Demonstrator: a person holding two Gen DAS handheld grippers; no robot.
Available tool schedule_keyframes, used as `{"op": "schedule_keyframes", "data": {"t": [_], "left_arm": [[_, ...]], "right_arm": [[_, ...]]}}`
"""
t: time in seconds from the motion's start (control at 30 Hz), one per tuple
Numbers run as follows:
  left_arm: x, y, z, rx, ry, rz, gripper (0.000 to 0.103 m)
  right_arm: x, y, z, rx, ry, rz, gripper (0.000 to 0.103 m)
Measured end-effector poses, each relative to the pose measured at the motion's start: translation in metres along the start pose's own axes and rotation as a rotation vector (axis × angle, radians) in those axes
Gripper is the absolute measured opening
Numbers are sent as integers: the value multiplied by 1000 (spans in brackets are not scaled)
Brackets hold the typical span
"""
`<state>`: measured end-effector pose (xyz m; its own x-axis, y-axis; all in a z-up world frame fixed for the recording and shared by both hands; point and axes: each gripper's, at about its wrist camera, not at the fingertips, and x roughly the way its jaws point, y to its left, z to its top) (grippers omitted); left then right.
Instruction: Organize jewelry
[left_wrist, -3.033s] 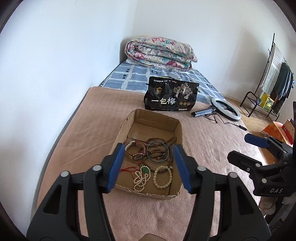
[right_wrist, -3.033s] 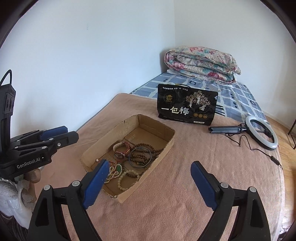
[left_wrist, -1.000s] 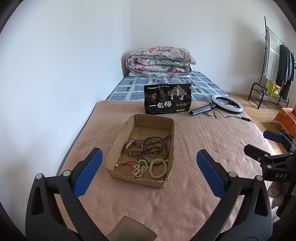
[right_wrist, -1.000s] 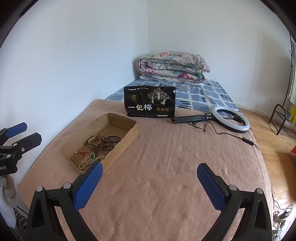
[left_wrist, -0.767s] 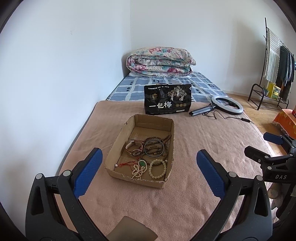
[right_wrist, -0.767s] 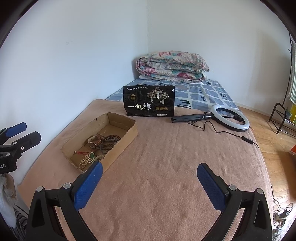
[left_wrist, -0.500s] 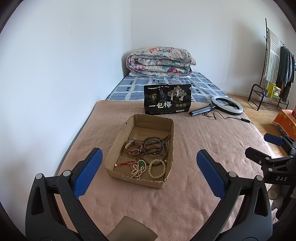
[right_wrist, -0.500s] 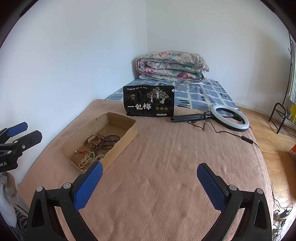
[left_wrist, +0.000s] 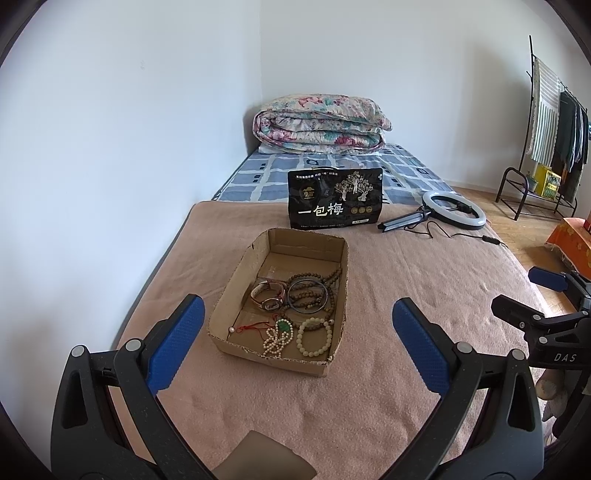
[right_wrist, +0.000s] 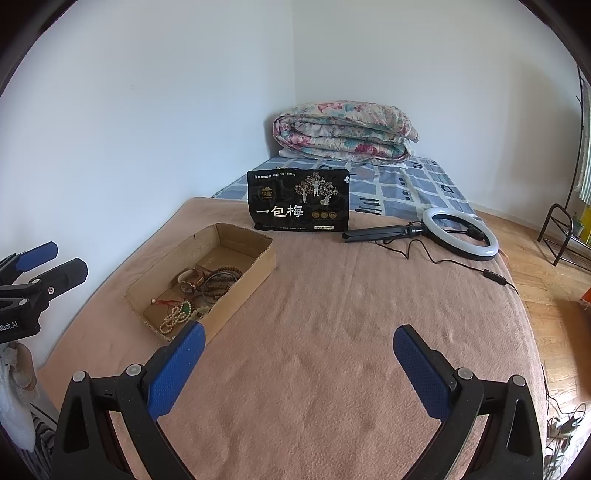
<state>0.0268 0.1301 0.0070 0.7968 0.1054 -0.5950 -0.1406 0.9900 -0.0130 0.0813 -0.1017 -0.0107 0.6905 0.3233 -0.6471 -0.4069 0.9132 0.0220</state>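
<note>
A shallow cardboard box (left_wrist: 334, 363) (right_wrist: 258, 266) lies on the pink blanket and holds the jewelry: a watch (left_wrist: 266, 293), a dark bangle (left_wrist: 308, 291), brown bead strings (left_wrist: 325, 276), a pale bead bracelet (left_wrist: 314, 331), a pearl strand (left_wrist: 277, 338) with a green pendant (left_wrist: 283, 325). My left gripper (left_wrist: 297, 325) is open, held back from the box's near end, nothing between its blue pads. My right gripper (right_wrist: 297, 350) is open over bare blanket to the right of the box. Each gripper shows at the edge of the other's view.
A black snack bag (left_wrist: 334, 203) stands behind the box. A ring light (left_wrist: 452, 212) with its folded stand and cable lies at the right. A folded floral quilt (left_wrist: 319, 123) sits at the bed's far end. White wall runs along the left; a clothes rack (left_wrist: 550, 122) stands right.
Since three seconds ago both grippers have pulled back and up from the box, and the left jaws have spread wider. Over the last second nearly nothing has moved.
</note>
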Motion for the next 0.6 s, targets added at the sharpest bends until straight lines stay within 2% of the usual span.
{"op": "schedule_keyframes", "data": {"t": [0.3, 0.6], "left_arm": [[1, 0, 1, -2, 3, -1, 103], [-5, 3, -2, -8, -29, 33, 103]], "right_arm": [[-2, 4, -2, -4, 3, 4, 103], [-1, 4, -2, -3, 4, 4, 103]]}}
